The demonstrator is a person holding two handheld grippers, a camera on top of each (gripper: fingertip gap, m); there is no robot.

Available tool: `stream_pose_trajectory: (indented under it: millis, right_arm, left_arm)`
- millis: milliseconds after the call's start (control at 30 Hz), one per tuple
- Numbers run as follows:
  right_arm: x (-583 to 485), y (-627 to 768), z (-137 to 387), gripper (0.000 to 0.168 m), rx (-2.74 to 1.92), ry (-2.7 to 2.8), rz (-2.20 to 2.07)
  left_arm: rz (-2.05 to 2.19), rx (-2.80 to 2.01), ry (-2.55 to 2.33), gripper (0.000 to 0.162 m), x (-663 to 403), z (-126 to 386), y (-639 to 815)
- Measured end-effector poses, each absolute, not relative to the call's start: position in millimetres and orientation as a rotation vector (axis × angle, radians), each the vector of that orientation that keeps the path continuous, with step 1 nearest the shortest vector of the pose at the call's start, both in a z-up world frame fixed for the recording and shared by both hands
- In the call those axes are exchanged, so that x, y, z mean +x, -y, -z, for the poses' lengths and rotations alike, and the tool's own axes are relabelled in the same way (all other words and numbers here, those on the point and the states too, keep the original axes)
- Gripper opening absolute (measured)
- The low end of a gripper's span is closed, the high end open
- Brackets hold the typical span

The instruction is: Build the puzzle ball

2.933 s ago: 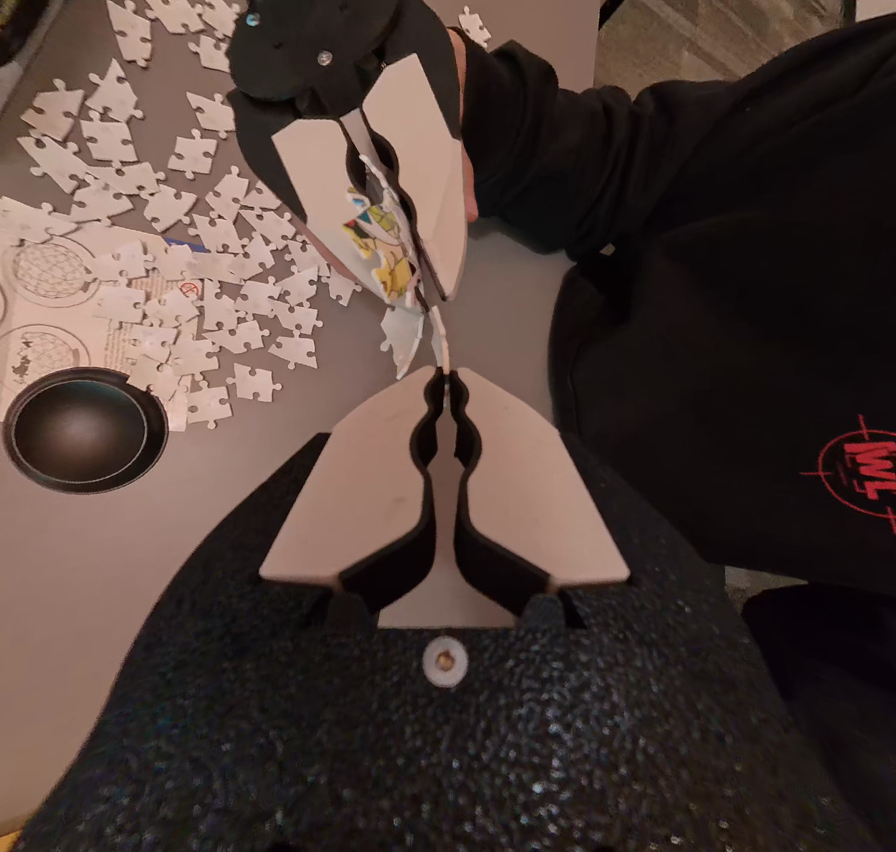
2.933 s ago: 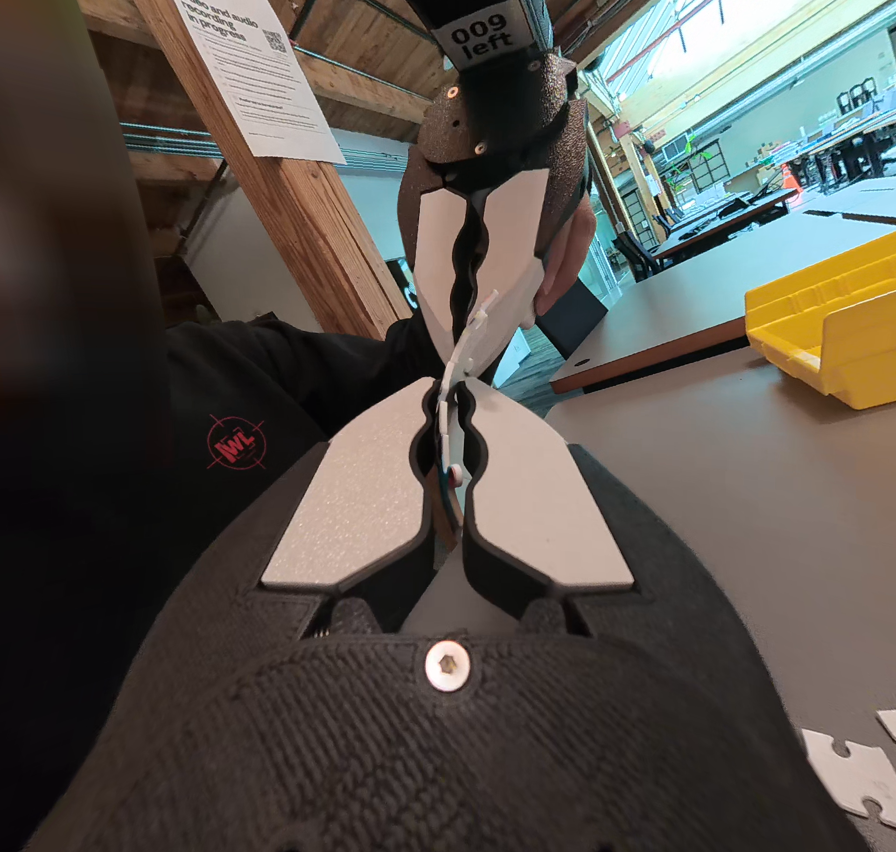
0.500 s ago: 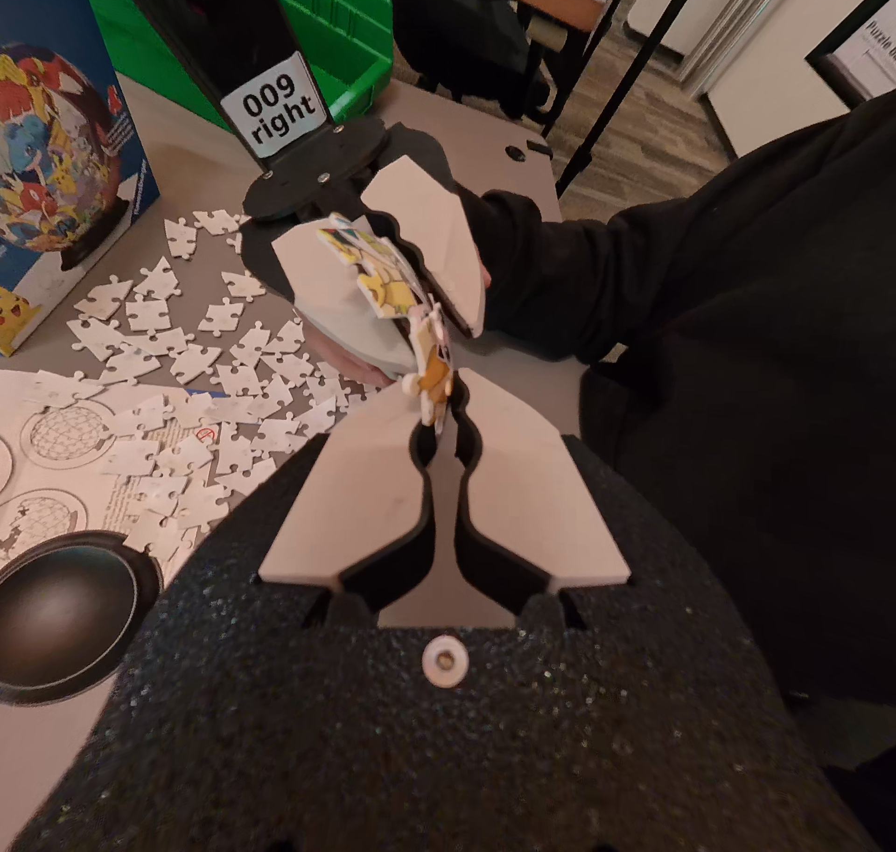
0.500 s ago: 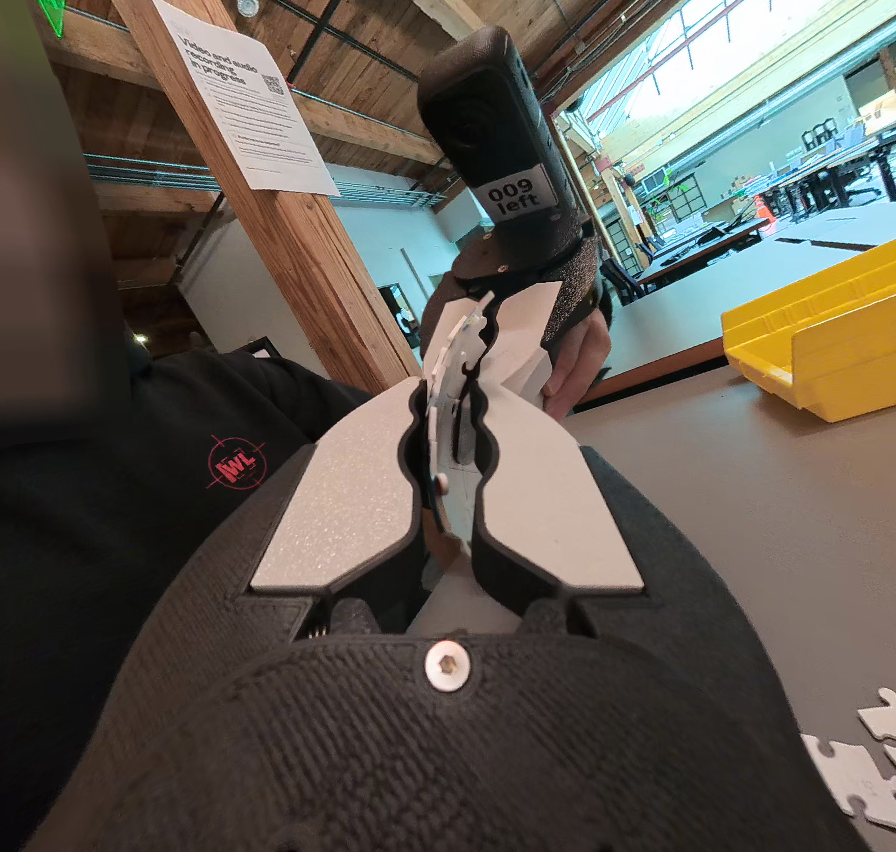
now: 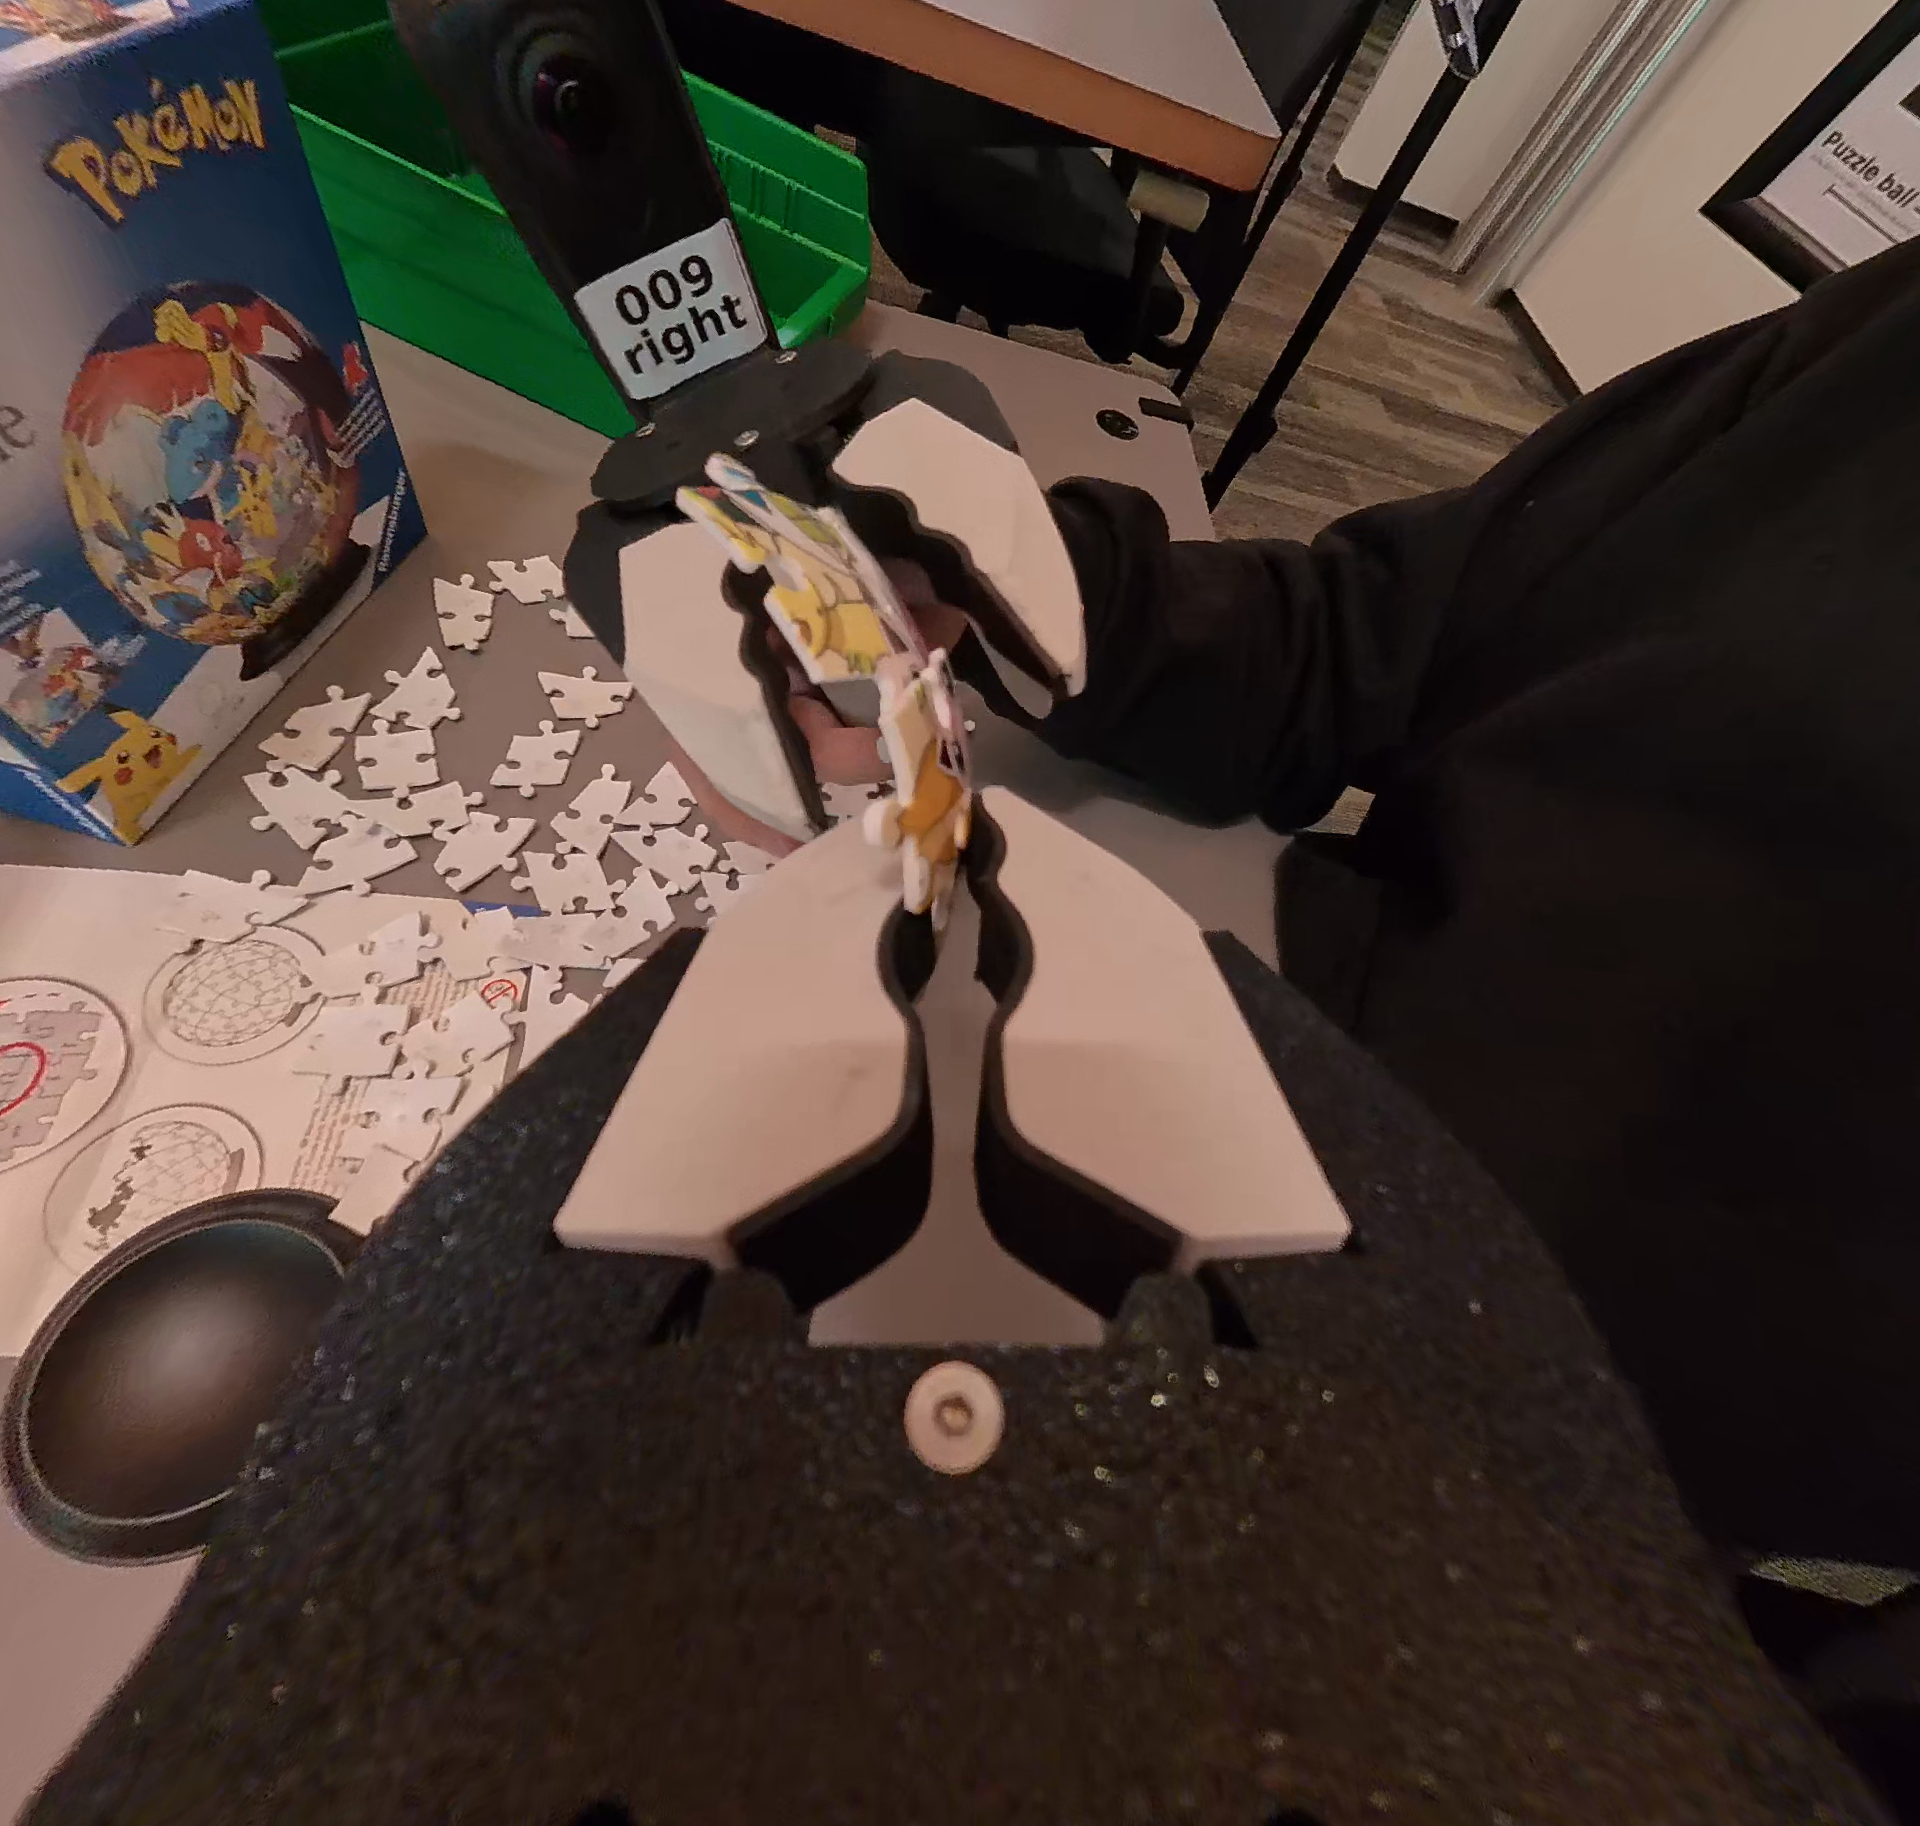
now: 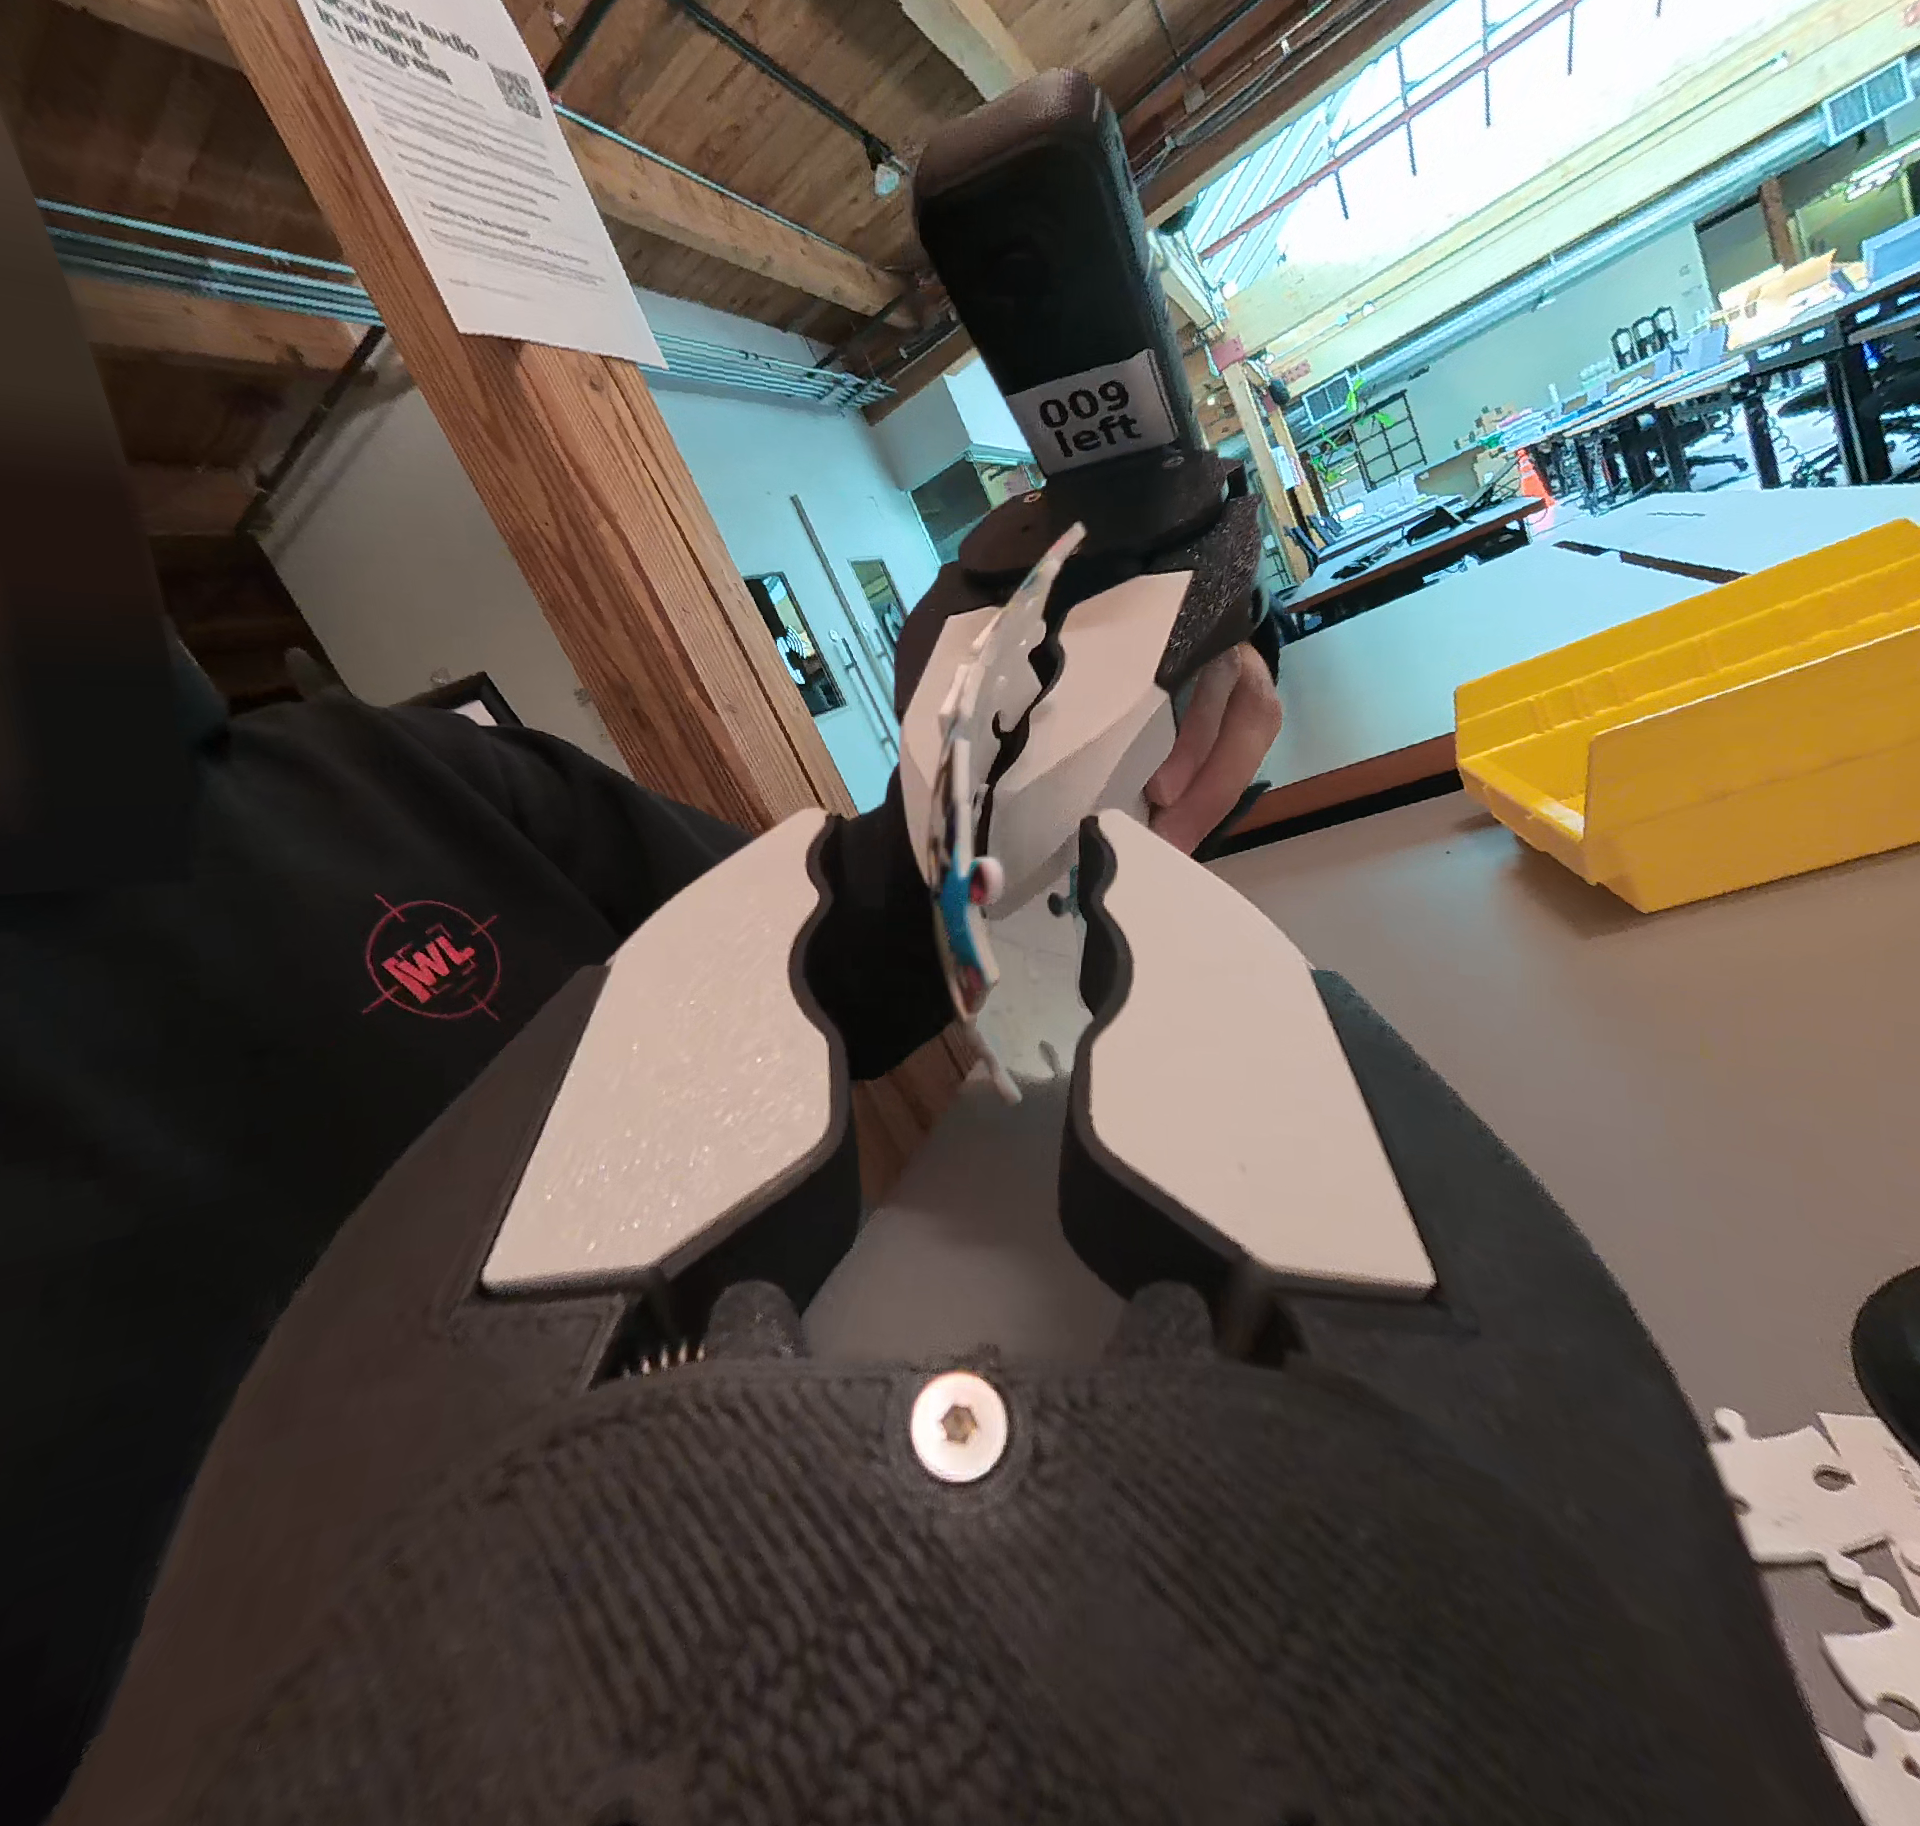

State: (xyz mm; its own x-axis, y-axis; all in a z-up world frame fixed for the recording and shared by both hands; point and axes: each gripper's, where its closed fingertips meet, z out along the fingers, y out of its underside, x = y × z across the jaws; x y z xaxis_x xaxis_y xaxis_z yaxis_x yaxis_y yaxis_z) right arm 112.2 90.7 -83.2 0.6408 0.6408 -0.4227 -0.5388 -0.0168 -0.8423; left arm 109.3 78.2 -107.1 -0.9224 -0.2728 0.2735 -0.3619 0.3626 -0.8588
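Note:
A short curved strip of joined puzzle pieces [image 5: 831,602], printed yellow and white, hangs in the air between the two grippers. My left gripper [image 5: 940,831] is shut on its lower end. My right gripper [image 5: 935,753] faces it with its jaws apart, and the strip passes between its fingers without being clamped. In the right wrist view my right gripper [image 6: 958,831] is wide open, the strip [image 6: 961,924] stands edge-on in the gap, and my left gripper [image 6: 997,810] grips it from behind.
Many loose white-backed pieces [image 5: 468,810] lie on the grey table [image 5: 499,467], some on an instruction sheet [image 5: 208,1028]. A black round stand [image 5: 156,1381], the blue puzzle box [image 5: 177,488] and a green bin [image 5: 436,218] are at left. A yellow bin [image 6: 1704,716] is at right. A person's black sleeve [image 5: 1455,633] is close by.
My right gripper has opened and let go of the strip, which my left gripper still holds. Both grippers have risen and tilted up from the table since the earliest frames.

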Motion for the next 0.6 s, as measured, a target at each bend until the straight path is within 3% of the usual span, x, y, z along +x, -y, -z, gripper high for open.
stream_pose_trajectory:
  millis: [167, 300, 467, 600]
  right_arm:
    - [106.0, -94.9, 94.8, 0.047, -1.358, 0.151, -0.878]
    - [107.5, -98.7, 88.3, 0.027, -1.308, 0.147, -0.848]
    - [111.9, -99.8, 83.0, 0.026, -1.279, 0.135, -0.803]
    - [123.2, -94.0, 73.0, 0.014, -1.216, 0.104, -0.757]
  left_arm:
    - [-1.645, 0.557, 2.547, 0.002, 108.5, 102.3, -81.9]
    - [-1.667, 0.539, 2.551, 0.002, 108.1, 100.4, -80.2]
    - [-1.733, 0.562, 2.551, 0.001, 112.0, 94.3, -81.1]
    - [-1.705, 0.615, 2.605, 0.002, 116.7, 95.7, -85.4]
